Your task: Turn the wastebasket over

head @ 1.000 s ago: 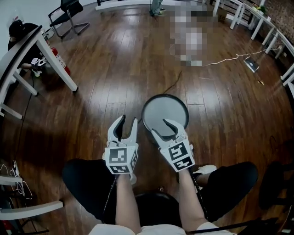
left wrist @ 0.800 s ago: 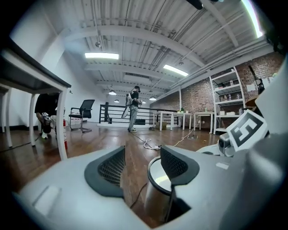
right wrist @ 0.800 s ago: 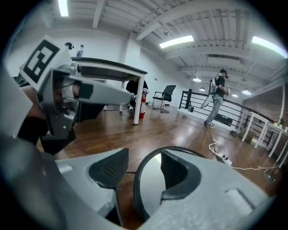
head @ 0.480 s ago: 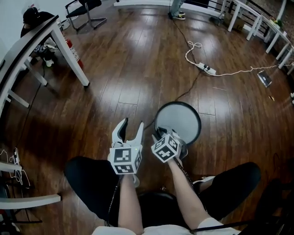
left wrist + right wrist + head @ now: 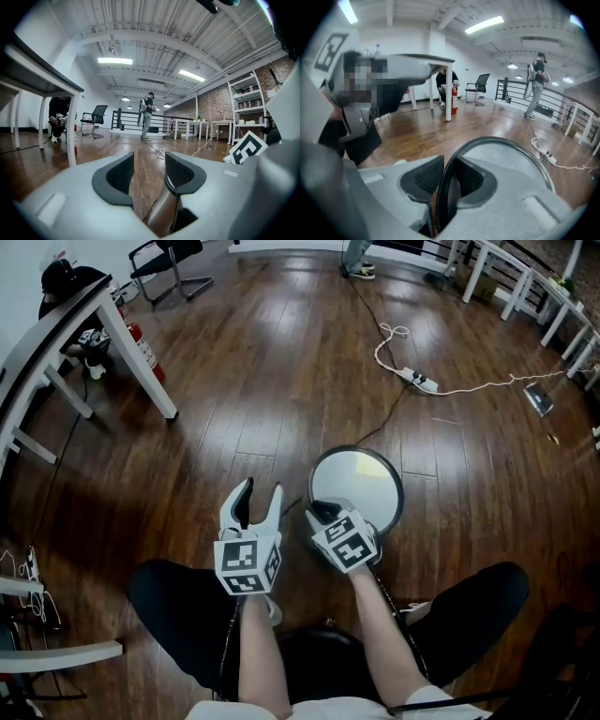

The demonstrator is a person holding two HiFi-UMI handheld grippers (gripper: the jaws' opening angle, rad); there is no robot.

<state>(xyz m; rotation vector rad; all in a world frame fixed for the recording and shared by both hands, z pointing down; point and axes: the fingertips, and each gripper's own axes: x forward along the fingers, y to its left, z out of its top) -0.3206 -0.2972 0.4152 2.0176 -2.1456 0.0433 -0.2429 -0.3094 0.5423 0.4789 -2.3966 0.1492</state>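
The wastebasket (image 5: 361,482) stands on the wooden floor in front of my knees, showing a round pale grey face inside a dark rim (image 5: 506,143). My right gripper (image 5: 322,514) points down at its near left edge. In the right gripper view the thin rim runs between the two pads (image 5: 429,176) as the jaws are closing; a sliver of floor still shows beside the left pad. My left gripper (image 5: 261,493) hovers just left of the basket, apart from it, nothing between its jaws (image 5: 149,171), which are narrowing slightly.
A white table (image 5: 56,343) with a red fire extinguisher (image 5: 145,351) beside its leg stands at the left. A power strip with a white cable (image 5: 417,381) lies beyond the basket. More white tables (image 5: 525,277) line the far right. My knees flank a black stool (image 5: 314,657).
My right gripper dropped onto the basket's near rim and its jaws narrowed around it. The left gripper shifted slightly beside the basket and stayed open.
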